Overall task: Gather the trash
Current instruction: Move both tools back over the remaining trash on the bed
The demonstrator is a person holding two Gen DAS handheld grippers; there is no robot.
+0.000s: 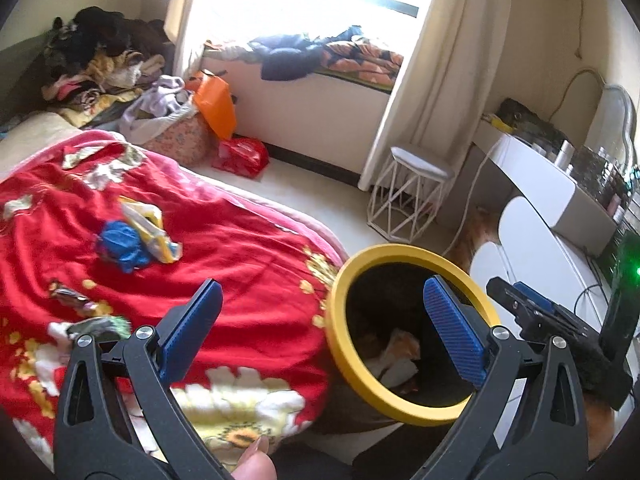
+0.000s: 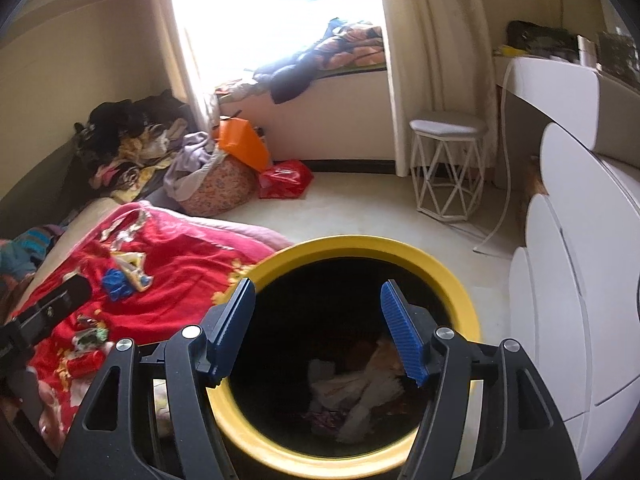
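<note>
- Trash bin (image 2: 420, 252): black inside, yellow rim, standing on the floor just beside the foot of the bed. Crumpled paper and wrappers (image 2: 360, 392) lie at its bottom.
- Right gripper (image 2: 318, 330): hangs directly over the bin mouth, pointing down into it. Jaws partly apart, blue pads facing each other, nothing between them; no grip on anything.
- Left gripper (image 1: 322, 330): jaws spread wide, nothing held. One finger shows over the red blanket (image 1: 240, 248), the other over the bin opening (image 1: 400, 320). A fingertip of the person (image 1: 256, 464) shows at the bottom edge of the left wrist view.
- The right gripper's body appears at the right side of the left wrist view, beside the bin rim.
- Uncollected litter on the blanket: a crumpled blue piece (image 1: 120, 246) touching a yellow-and-white wrapper (image 1: 154, 232); near the bed edge a dark wrapper (image 1: 70, 298) and a greenish crumpled one (image 1: 100, 326).
- Floor past the bed: red plastic bag (image 1: 240, 156), orange bag (image 1: 214, 104) leaning on a floral basket heaped with cloth (image 1: 176, 136).
- White wire-frame stool (image 1: 408, 192) stands by the curtain (image 1: 432, 72); white dresser (image 2: 568, 320) to the right of the bin.
- Window seat (image 1: 320, 92) carries dark clothing and a patterned quilt; a clothes pile (image 1: 100, 60) fills the far left corner.
</note>
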